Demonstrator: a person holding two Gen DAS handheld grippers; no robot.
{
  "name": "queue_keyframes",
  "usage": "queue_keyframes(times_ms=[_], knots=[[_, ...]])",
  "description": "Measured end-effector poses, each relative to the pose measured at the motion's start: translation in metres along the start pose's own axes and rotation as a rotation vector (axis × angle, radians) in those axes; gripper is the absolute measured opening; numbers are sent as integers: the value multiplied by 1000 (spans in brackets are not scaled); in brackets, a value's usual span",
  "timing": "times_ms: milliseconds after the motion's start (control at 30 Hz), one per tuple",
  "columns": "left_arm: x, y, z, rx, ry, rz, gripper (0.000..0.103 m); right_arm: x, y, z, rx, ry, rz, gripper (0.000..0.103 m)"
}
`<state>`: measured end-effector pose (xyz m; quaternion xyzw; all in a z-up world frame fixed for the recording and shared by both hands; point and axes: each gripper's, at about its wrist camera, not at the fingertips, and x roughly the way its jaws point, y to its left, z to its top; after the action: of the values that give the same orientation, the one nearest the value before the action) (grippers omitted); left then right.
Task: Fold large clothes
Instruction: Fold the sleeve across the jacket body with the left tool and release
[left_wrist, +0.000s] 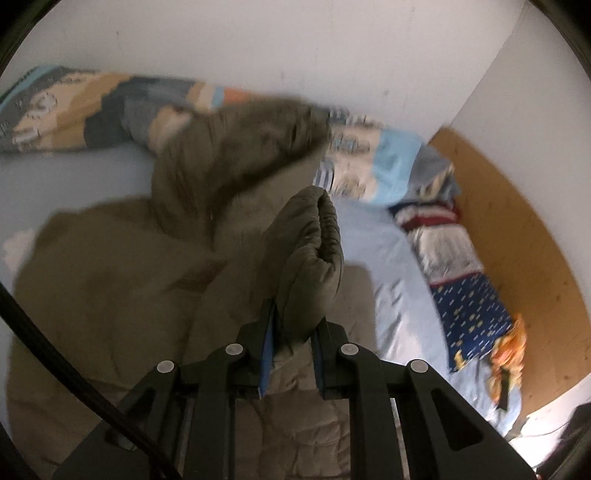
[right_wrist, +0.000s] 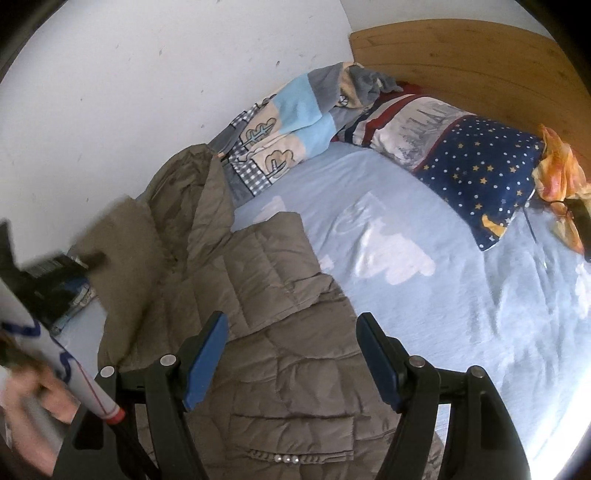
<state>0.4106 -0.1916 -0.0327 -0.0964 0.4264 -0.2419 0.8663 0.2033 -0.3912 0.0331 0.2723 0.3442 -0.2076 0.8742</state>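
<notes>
My left gripper (left_wrist: 291, 332) is clamped on the jacket's (right_wrist: 280, 332) elastic-ribbed sleeve cuff (left_wrist: 314, 254), lifted above the quilted olive body spread on the pale blue sheet (right_wrist: 424, 295). My right gripper (right_wrist: 291, 354) hangs wide apart, empty, over the jacket. Patterned pillows (right_wrist: 461, 155) line the wooden headboard (right_wrist: 461, 62).

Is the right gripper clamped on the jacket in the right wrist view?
No: the right gripper has its jaws standing wide apart above the quilted jacket, with neither blue pad pressing on the fabric.
</notes>
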Motion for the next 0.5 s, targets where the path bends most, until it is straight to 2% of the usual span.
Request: queue_keyframes(times_ms=[133,200,300,367,433,500], knots=[[33,-2,-28,12,57,22,17,1,-4,3,17,5,6,76],[50,-4,-42,33,101,36,21,0,-4,5,21,4,10,76],[65,-9,-60,73,165,59,41,1,-3,6,17,2,11,76],[68,-15,-66,85,202,49,59,3,-2,5,18,5,10,76],[61,-23,-67,108,213,25,63,5,-1,5,18,7,10,76],[51,-30,-66,129,229,-39,64,6,0,5,17,5,4,76]])
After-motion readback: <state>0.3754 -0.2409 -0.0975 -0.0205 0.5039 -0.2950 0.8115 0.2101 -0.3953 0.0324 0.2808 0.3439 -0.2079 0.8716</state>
